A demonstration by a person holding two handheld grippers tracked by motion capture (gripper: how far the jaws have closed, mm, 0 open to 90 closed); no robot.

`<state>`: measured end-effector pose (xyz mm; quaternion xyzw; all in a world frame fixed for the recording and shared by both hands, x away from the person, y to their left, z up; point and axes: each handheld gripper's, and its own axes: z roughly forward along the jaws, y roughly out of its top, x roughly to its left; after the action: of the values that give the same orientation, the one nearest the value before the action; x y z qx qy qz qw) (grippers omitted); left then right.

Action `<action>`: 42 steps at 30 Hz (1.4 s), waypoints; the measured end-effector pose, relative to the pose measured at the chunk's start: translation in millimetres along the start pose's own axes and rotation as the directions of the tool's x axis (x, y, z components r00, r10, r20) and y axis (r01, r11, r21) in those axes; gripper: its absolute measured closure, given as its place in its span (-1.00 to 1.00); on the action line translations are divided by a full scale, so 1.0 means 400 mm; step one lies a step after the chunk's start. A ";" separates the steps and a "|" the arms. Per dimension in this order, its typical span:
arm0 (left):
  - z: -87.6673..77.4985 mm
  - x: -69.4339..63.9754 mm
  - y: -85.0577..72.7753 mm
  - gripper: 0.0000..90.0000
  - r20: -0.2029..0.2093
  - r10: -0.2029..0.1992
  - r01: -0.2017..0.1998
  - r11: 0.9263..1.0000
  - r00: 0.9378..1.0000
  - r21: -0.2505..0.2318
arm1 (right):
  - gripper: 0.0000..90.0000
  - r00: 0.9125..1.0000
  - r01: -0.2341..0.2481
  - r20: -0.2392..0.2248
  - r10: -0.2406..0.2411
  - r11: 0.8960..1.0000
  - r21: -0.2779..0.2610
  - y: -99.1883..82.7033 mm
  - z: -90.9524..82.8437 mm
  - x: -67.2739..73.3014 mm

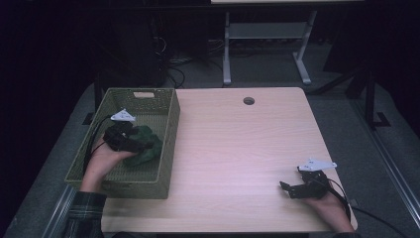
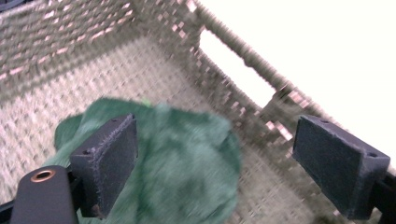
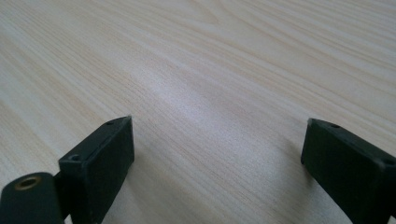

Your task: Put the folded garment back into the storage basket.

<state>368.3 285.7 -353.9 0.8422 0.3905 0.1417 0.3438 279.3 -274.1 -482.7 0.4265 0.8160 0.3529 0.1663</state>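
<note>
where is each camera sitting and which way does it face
High view: above the person's side, looking forward and down on the table; both forearms, left tool, right tool.
Left gripper view: rides the left tool, looks into the woven basket at the green cloth; open pads.
Right gripper view: rides the right tool, faces bare tabletop.
Shared: high and left views show basket and cloth.

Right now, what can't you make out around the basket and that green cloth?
- Green cloth: blurred in the left gripper view; its near part is hidden by the left gripper in the high view.
- Basket: its floor under the cloth is covered.
- Beyond the basket handle slot: washed out white.
</note>
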 end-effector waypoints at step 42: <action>0.215 -0.425 0.135 -0.69 0.237 0.261 -0.246 0.965 0.936 -0.090 | -0.80 1.000 0.001 0.000 -0.001 1.000 -0.001 0.000 0.000 0.000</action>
<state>330.8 92.1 -374.0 0.8860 0.2286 0.0903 0.3932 279.4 -274.1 -482.8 0.4260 0.8161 0.3532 0.1667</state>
